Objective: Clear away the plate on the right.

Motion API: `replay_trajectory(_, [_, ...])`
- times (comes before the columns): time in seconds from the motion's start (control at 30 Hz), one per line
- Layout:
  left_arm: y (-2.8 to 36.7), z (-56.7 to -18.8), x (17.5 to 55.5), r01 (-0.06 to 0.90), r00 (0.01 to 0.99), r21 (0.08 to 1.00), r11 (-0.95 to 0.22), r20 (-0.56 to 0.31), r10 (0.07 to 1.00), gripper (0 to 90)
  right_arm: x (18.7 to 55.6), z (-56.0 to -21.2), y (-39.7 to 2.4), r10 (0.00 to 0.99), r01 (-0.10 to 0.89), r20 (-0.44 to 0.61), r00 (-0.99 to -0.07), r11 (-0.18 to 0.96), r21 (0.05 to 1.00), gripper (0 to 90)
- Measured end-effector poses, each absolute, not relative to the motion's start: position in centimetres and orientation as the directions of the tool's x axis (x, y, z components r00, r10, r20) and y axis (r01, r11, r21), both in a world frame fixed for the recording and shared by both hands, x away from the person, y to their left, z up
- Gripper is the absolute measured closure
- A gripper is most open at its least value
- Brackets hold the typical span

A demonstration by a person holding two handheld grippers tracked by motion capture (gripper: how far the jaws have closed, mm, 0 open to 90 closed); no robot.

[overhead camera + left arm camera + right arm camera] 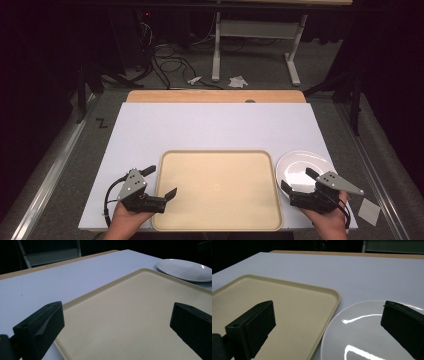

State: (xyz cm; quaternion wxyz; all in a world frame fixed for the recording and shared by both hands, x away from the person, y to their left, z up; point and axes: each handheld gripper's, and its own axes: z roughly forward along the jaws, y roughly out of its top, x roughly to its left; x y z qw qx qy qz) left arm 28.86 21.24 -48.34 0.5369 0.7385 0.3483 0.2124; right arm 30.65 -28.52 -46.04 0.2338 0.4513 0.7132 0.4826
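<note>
A person is standing at the near edge of the white surface (210, 125), holding a claw in each hand. The left claw (161, 181) is hovering over the left rim of the beige tray (220, 190), its jaws spread wide apart with nothing between them; one jaw is sitting outside the rim and the other over the tray's floor. The right claw (299, 181) is hanging low over the near part of the white plate (300, 165), jaws likewise parted and gripping nothing. The plate is lying flat on the surface just beside the tray's right edge, apart from it by a thin gap, as the right gripper view is showing. The tray itself is bare. To my eye the reaching step is underway: the right claw is lining up on the plate, most likely to lift it onto the tray, while the left is poised to steady the tray. The next move is calling for the right jaws to drop over the plate's thin rim and close firmly, since glossy crockery is slipping easily
</note>
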Motion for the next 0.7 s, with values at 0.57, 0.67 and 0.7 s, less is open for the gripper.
replay_trajectory(0.57, [21.1, -48.1, 29.9, 0.288, 0.661, 0.945, -0.155, -0.079, 0.747, 0.8, 30.0, -46.2, -31.7, 0.908, 0.452, 0.138, -0.396, 0.062, 0.890, 0.1])
replay_trajectory(0.67, [21.1, -48.1, 30.2, 0.283, 0.656, 0.946, -0.156, -0.072, 0.751, 0.8, 29.8, -46.3, -32.5, 0.915, 0.464, 0.148, -0.375, 0.047, 0.885, 0.1])
replay_trajectory(0.7, [21.1, -48.1, 30.3, 0.285, 0.656, 0.945, -0.158, -0.072, 0.752, 0.8, 29.6, -46.4, -32.9, 0.920, 0.473, 0.154, -0.361, 0.038, 0.880, 0.1])
